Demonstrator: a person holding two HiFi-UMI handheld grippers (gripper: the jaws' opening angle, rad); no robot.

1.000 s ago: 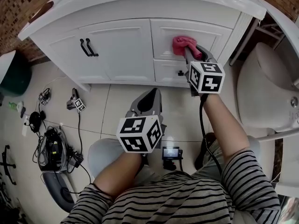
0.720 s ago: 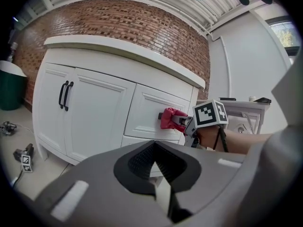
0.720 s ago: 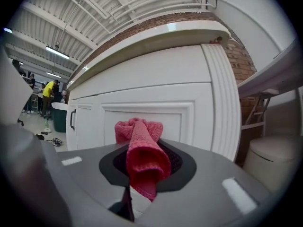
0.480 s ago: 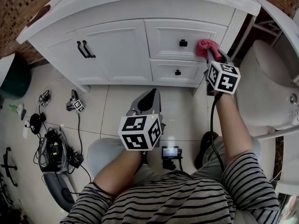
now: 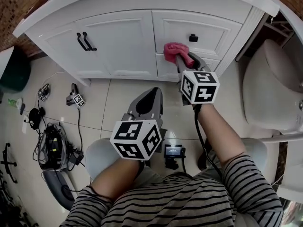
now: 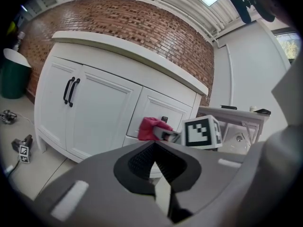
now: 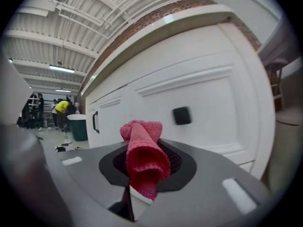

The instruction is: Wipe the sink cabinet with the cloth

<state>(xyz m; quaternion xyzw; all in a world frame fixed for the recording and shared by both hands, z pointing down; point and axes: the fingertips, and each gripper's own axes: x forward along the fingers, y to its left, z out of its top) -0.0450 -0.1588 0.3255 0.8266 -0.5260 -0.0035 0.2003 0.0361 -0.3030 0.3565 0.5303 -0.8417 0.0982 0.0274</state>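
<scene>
The pink cloth (image 5: pixel 174 50) lies bunched against the front of the white sink cabinet (image 5: pixel 124 36). It sits at the seam between the upper drawer (image 5: pixel 213 32) and the lower drawer (image 5: pixel 164 71), below and to the left of the upper drawer's black knob (image 5: pixel 193 38). The right gripper (image 5: pixel 186 60) has its jaws clamped on the cloth. A fold fills the gap between them, and the free end spills forward past the tips toward the drawer face. The left gripper (image 5: pixel 147 102) hangs back from the cabinet over the tiled floor (image 5: pixel 106 100), with its jaws together and nothing between them. Left of the drawers, two black door handles (image 5: pixel 85 41) stand side by side on the cabinet doors. A white toilet (image 5: pixel 270 89) is just to the cabinet's right. A green bin (image 5: pixel 12 74) and a tangle of cables (image 5: pixel 52 145) are on the floor well to the left.
</scene>
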